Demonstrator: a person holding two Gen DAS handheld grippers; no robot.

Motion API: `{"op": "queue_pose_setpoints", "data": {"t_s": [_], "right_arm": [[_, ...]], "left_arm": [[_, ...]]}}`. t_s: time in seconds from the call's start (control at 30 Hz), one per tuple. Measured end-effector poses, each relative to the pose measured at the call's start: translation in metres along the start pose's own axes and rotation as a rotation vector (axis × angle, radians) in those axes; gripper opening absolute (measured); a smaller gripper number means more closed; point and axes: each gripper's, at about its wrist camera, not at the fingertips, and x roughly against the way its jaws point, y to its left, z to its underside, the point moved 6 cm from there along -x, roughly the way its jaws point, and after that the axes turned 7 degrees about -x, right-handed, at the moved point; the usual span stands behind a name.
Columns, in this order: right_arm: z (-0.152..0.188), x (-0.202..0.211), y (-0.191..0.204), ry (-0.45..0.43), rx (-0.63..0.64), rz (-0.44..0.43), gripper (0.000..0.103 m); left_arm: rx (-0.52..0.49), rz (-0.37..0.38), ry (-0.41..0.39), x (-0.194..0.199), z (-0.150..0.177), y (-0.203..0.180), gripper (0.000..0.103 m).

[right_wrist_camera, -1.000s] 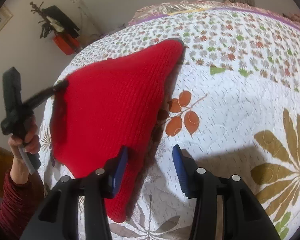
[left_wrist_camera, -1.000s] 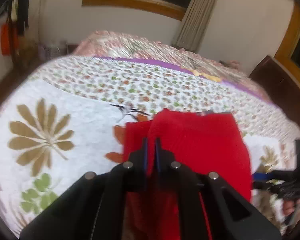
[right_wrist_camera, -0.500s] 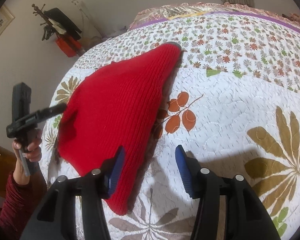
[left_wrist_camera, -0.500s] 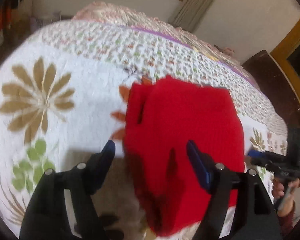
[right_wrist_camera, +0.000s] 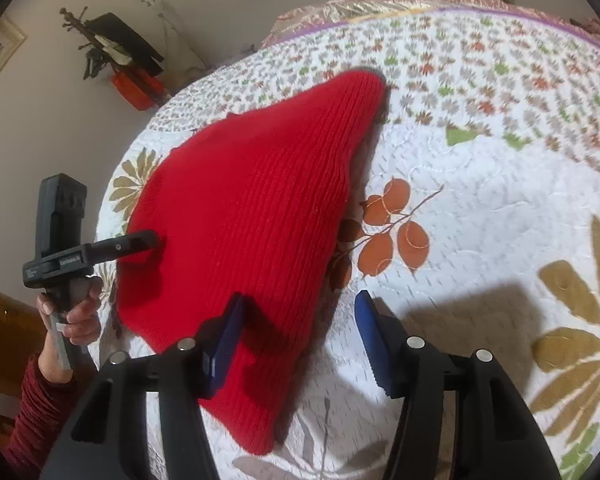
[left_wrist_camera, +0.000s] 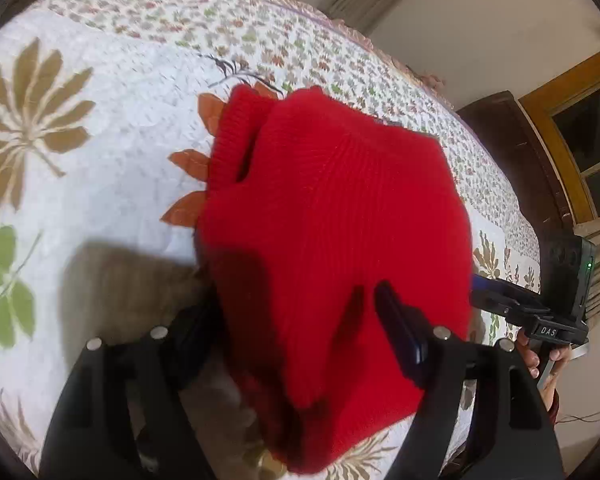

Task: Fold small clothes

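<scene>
A red knitted garment [left_wrist_camera: 332, 208] lies folded on the floral quilt [left_wrist_camera: 100, 128], its ribbed collar toward the far left. My left gripper [left_wrist_camera: 300, 328] is open at its near edge. One finger rests over the knit and the other is partly hidden behind the cloth's left side. In the right wrist view the same garment [right_wrist_camera: 252, 208] tapers to a point at the far end. My right gripper [right_wrist_camera: 300, 332] is open, its left pad over the garment's near right edge and its right pad over bare quilt [right_wrist_camera: 480, 220]. The left gripper [right_wrist_camera: 140, 242] touches the garment's left side.
A dark wooden bed board [left_wrist_camera: 512, 152] and a curtained window [left_wrist_camera: 588, 140] stand beyond the bed's right side. A coat stand with a red bag [right_wrist_camera: 132, 80] is by the far wall. A hand in a dark red sleeve [right_wrist_camera: 40, 392] holds the left gripper.
My left gripper, shut on the raised red cloth a second ago, has opened and the garment has settled flat on the quilt. The right gripper stayed open, hardly moving.
</scene>
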Motion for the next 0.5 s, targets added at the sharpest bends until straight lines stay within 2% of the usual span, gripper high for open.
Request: {"op": "queue_pose_setpoints", "data": {"t_s": [0.13,0.27,0.33,0.37,0.4,0.43,0.47,0.5], "right_arm": [[-0.005,-0.012,0.002,0.009,-0.008,-0.030,0.059],[-0.011,-0.023,0.004,0.013,-0.027,-0.055,0.059],[-0.012,-0.030,0.004,0.026,-0.054,-0.088,0.054],[-0.012,-0.033,0.004,0.037,-0.067,-0.110,0.043],[-0.012,-0.033,0.003,0.035,-0.077,-0.113,0.039],[-0.012,-0.032,0.004,0.030,-0.079,-0.117,0.036],[-0.011,-0.028,0.005,0.024,-0.076,-0.128,0.032],[-0.011,-0.026,0.006,0.018,-0.074,-0.135,0.030]], "left_arm": [[0.016,0.036,-0.007,-0.007,-0.006,-0.005,0.077],[0.036,0.162,0.008,-0.019,-0.007,-0.028,0.077],[0.014,0.152,0.015,-0.025,-0.005,-0.033,0.075],[0.005,0.131,0.016,-0.028,-0.004,-0.033,0.070],[0.008,0.111,0.017,-0.029,-0.003,-0.032,0.056],[0.031,0.095,0.014,-0.030,-0.002,-0.027,0.037],[0.059,0.100,0.011,-0.029,-0.001,-0.023,0.031],[0.100,0.136,0.005,-0.028,0.000,-0.019,0.026]]}}
